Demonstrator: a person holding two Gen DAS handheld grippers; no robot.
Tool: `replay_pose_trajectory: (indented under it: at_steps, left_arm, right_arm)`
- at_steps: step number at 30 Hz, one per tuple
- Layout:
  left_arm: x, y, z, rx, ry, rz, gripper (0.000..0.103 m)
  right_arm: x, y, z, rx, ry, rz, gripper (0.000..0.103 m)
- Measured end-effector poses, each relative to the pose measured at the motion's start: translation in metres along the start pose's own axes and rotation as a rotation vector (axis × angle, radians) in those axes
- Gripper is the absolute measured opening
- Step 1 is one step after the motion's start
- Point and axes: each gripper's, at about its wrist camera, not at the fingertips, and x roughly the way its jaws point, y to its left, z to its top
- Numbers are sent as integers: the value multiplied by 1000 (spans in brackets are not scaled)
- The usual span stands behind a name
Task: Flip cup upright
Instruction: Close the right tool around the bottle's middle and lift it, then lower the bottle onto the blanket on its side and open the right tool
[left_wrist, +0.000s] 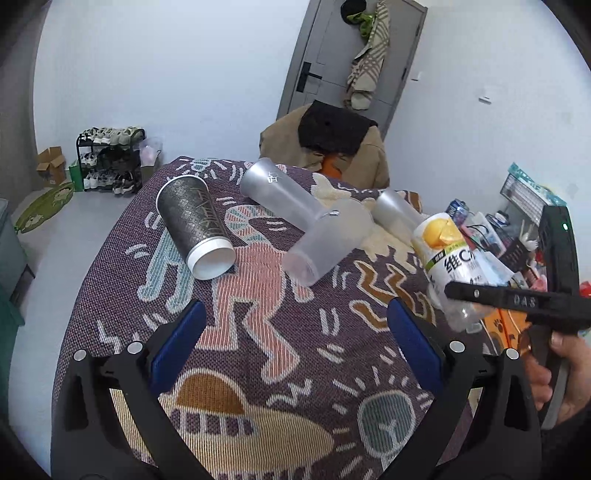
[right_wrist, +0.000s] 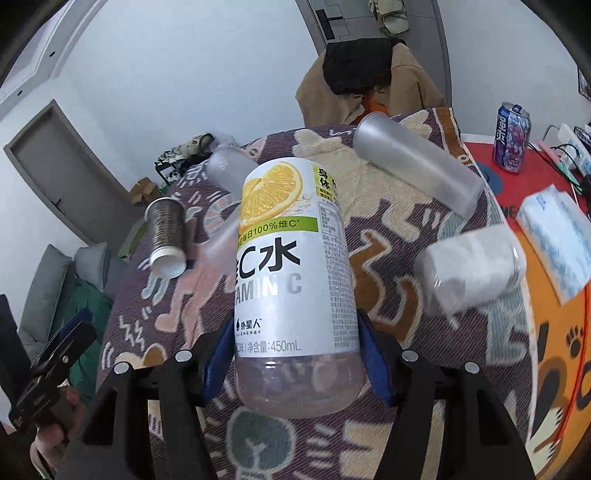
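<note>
fingers of the right gripper (right_wrist: 295, 363) close on the lower body of a vitamin c bottle (right_wrist: 291, 266), blue pads pressed to either side near its clear base. the bottle is lifted off the patterned cloth (right_wrist: 399, 266) and leans away from the camera toward 12 o'clock, lemon picture at the far end; its cap is not visible. the left gripper (left_wrist: 295, 332) hangs low over the cloth with its fingers spread wide and nothing between them.

from the left wrist view, a dark paper cup (left_wrist: 195, 229) lies on its side at about 11 o'clock, white rim and open mouth toward the camera. a frosted cup (left_wrist: 325, 240) lies just past centre at 12 to 1 o'clock, touching a longer frosted tumbler (left_wrist: 280, 192) behind it. a third frosted cup (right_wrist: 417, 166) lies at 1 o'clock in the right wrist view, and a clear container (right_wrist: 469, 273) stuffed with something white lies at 3 o'clock. a blue can (right_wrist: 511, 138) stands farther off on the red mat.

the step in hand looks like carrying and righting the held bottle. the next move calls for tipping it until its base faces down, then lowering it onto a bare patch of cloth clear of the lying cups before opening the fingers. the soft cloth may let it wobble.
</note>
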Motion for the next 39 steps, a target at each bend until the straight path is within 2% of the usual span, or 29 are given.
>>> replay_pose_trajectory:
  at_steps: [11, 13, 23, 31, 33, 36, 39]
  left_arm:
    - [-24, 6, -15, 19, 7, -22, 97]
    - [-25, 8, -17, 25, 5, -10, 97]
    - [-22, 13, -37, 67, 75, -6, 97]
    - [-20, 8, -43, 87, 103, -21, 97]
    - [-19, 5, -42, 89, 106, -27, 97]
    - [-18, -2, -38, 105, 95, -32, 97]
    - [-17, -13, -34, 120, 89, -59, 97]
  right_arm:
    - [-19, 21, -70, 98, -26, 75, 62]
    - [-21, 21, -82, 137, -22, 110, 62]
    - [-16, 31, -125, 197, -39, 73, 62]
    - [12, 31, -133, 194, -8, 60, 63]
    - [13, 29, -132, 197, -14, 70, 68]
    - [0, 27, -129, 189, -47, 99, 89]
    - [-17, 22, -126, 183, -91, 98, 92]
